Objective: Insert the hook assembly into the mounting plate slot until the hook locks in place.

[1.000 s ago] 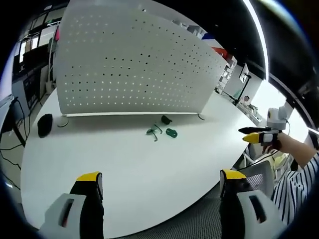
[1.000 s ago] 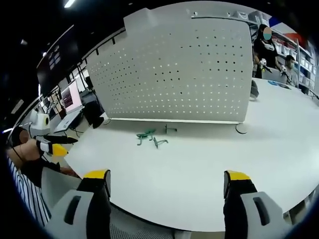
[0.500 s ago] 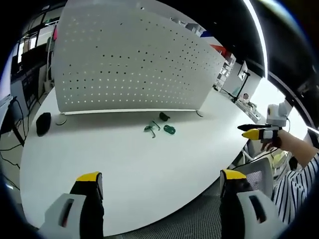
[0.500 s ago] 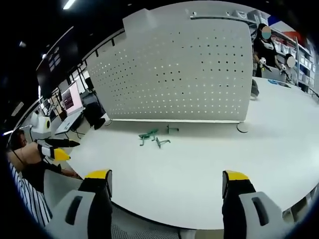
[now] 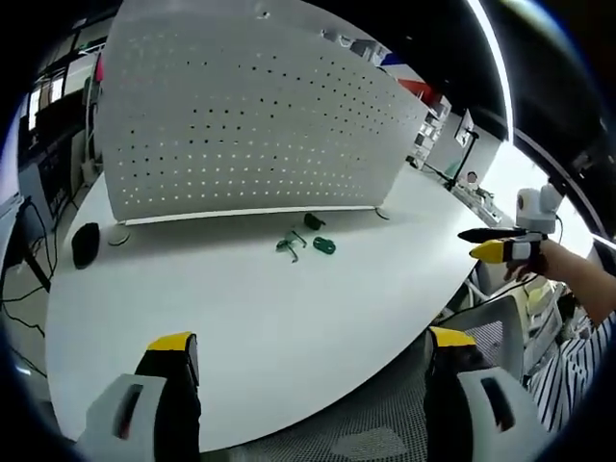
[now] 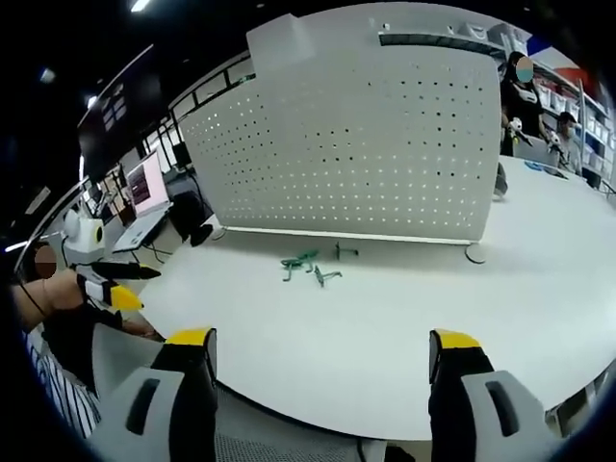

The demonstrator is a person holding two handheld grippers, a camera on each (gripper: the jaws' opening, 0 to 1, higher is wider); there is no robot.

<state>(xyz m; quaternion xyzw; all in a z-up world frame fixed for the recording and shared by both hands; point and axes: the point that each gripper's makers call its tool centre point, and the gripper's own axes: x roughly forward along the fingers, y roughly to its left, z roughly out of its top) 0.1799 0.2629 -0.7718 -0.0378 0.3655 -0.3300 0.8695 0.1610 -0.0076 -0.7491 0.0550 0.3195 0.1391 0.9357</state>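
Left gripper view: my left gripper [image 5: 310,371] rises from the bottom edge with its two grey jaws spread wide apart, each capped by a yellow tip, and nothing between them. Beyond them lies a smooth, matte white round table [image 5: 192,289]. On its far side an upright white pegboard panel [image 5: 241,115] stands on small round feet, a flat sheet pierced by a regular grid of small holes. Just in front of the panel's lower edge, on the tabletop, lie the green hook parts [image 5: 306,238]: thin bent-wire shapes beside a small rounded green piece, grouped close together and well apart from both grippers. A small dark rounded object [image 5: 85,243] rests near the table's left edge. At the right, my right gripper [image 5: 496,243] enters the view, held in my hand [image 5: 553,265] off the table's edge, with one yellow and one dark slender tip.

Right gripper view: my right gripper [image 6: 322,371] likewise shows both yellow-tipped grey jaws parted wide and holding nothing. The same green hook parts [image 6: 310,267] lie on the white table [image 6: 404,327] before the perforated panel [image 6: 366,144]. At the left, my left gripper [image 6: 115,286] appears, held off the table's edge.
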